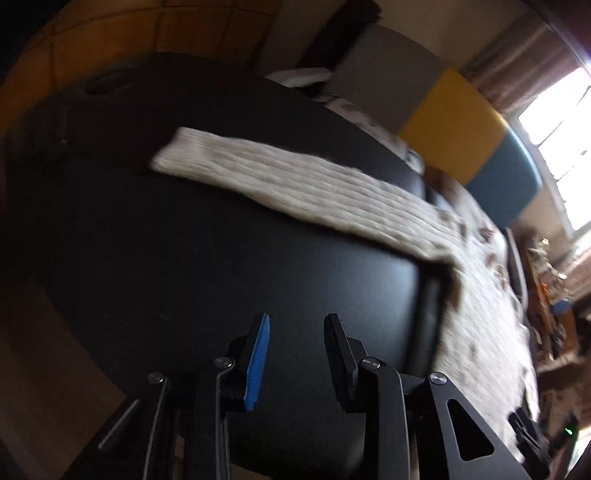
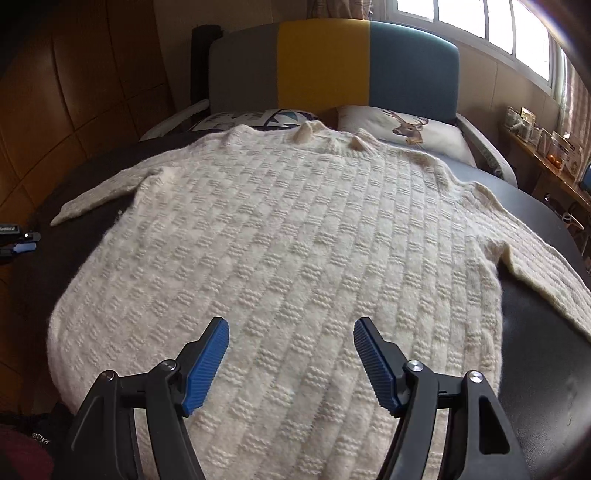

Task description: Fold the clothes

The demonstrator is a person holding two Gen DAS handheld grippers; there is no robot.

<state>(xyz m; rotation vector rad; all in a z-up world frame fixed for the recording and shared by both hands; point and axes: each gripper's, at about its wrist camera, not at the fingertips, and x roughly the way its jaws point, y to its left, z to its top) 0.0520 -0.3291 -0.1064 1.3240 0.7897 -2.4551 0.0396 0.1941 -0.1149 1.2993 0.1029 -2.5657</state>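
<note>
While your sweater (image 2: pixel 280 229) lies flat, unfolded, both hand-held grippers, left (image 1: pixel 295 354) and right (image 2: pixel 291 365), gape empty; every fold remains.

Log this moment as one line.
task: fold clothes | sweater: flat on dark table, unfolded, sleeves out | left tool: open, empty, near sleeve | right tool: open, empty, over hem

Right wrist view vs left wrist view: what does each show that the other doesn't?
Right wrist only: the sweater's whole body spread flat, its collar, the deer pillow, and the open right gripper over the hem.

Left wrist only: the open left gripper over the bare black table, beside the outstretched left sleeve.

Both: the cream sweater, the black table, the grey-yellow-blue headboard, a window.
</note>
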